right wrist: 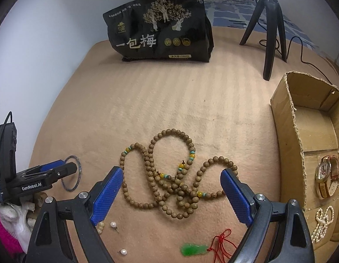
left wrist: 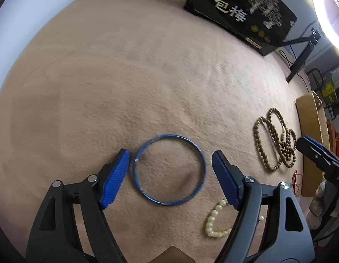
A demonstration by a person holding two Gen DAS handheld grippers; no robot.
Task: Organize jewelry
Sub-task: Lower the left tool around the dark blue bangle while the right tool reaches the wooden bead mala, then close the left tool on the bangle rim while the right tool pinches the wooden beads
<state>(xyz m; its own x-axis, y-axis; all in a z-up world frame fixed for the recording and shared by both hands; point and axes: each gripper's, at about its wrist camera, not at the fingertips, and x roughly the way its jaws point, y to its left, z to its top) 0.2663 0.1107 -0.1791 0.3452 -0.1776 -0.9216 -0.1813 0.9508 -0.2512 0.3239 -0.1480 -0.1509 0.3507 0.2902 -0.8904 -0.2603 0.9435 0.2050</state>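
A thin blue bangle [left wrist: 169, 169] lies flat on the tan cloth between the open fingers of my left gripper [left wrist: 170, 164]; the left pad almost touches its rim. It also shows in the right wrist view [right wrist: 72, 173]. A long brown wooden bead necklace [right wrist: 169, 175] lies tangled between the open fingers of my right gripper [right wrist: 171, 183]; it also shows in the left wrist view [left wrist: 276, 140]. A cream bead bracelet [left wrist: 215, 221] lies beside the left gripper's right finger. A green jade pendant [right wrist: 194, 249] on red cord and two loose pearls [right wrist: 113, 224] lie near me.
A cardboard box [right wrist: 285, 118] at the right holds a watch [right wrist: 327, 175] and a pearl piece [right wrist: 323, 221]. A black snack bag [right wrist: 160, 28] stands at the back. A black tripod [right wrist: 270, 32] with a cable stands at the back right. A ring light [left wrist: 329, 11] glows.
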